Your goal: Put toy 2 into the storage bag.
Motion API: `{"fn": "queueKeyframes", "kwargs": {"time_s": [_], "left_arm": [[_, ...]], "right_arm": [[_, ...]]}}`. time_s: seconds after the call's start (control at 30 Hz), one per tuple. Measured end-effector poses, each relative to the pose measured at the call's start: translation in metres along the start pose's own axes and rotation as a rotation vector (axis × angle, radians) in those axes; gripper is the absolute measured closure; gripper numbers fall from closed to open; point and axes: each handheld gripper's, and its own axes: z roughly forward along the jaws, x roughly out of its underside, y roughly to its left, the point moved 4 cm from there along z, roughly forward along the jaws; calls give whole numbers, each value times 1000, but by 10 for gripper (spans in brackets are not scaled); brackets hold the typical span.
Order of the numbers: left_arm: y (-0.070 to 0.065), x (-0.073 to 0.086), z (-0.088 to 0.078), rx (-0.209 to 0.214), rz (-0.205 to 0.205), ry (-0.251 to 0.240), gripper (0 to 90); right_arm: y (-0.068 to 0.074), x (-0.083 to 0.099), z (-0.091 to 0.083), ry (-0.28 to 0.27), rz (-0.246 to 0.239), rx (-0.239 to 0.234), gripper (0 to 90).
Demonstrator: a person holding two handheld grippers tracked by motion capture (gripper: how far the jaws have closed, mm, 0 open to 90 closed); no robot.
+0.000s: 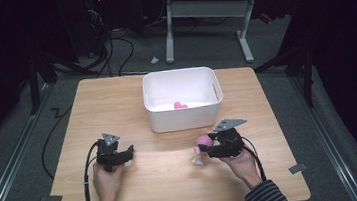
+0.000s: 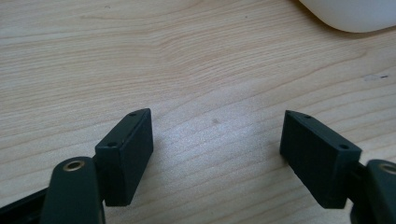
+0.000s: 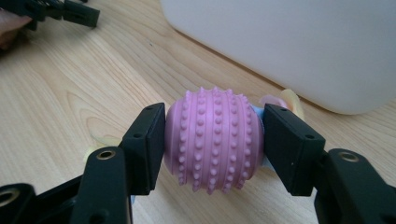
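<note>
The right gripper (image 3: pixel 214 140) was clamped on a pink studded toy (image 3: pixel 212 140) near the surface's front edge, the left gripper (image 2: pixel 217 154) stood apart; the rounded toy risked slipping short of the white bin (image 1: pixel 158 120).

Pink studded ball (image 3: pixel 214 140) (yellowish trim, perhaps); white bin (image 1: pixel 183 100)

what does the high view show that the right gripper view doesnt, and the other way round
High view alone: the inside of the white plastic bin, with a small pink object on its floor, the whole light wooden table, the person's striped sleeves, and the grey floor with cables behind.

Right gripper view alone: the rows of small nubs on the pink rubber ball, and both black pads pressed against its sides.

Both: the ball clamped in the right gripper, the bin's white outer wall, the wood tabletop, and the left gripper, jaws apart with nothing between them.
</note>
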Motion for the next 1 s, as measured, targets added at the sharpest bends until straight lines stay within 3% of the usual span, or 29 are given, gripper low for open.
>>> {"fn": "queueKeyframes", "kwargs": {"time_s": [0.4,0.67,1.0], "left_arm": [[-1,0,0,25,14,-1,250],[-3,0,0,15,32,6,241],[-4,0,2,16,33,17,173]], "right_arm": [[-15,-1,-32,-8,20,36,418],[-22,-4,-43,16,-4,59,417],[-27,-17,-68,-19,-22,82,417]]}}
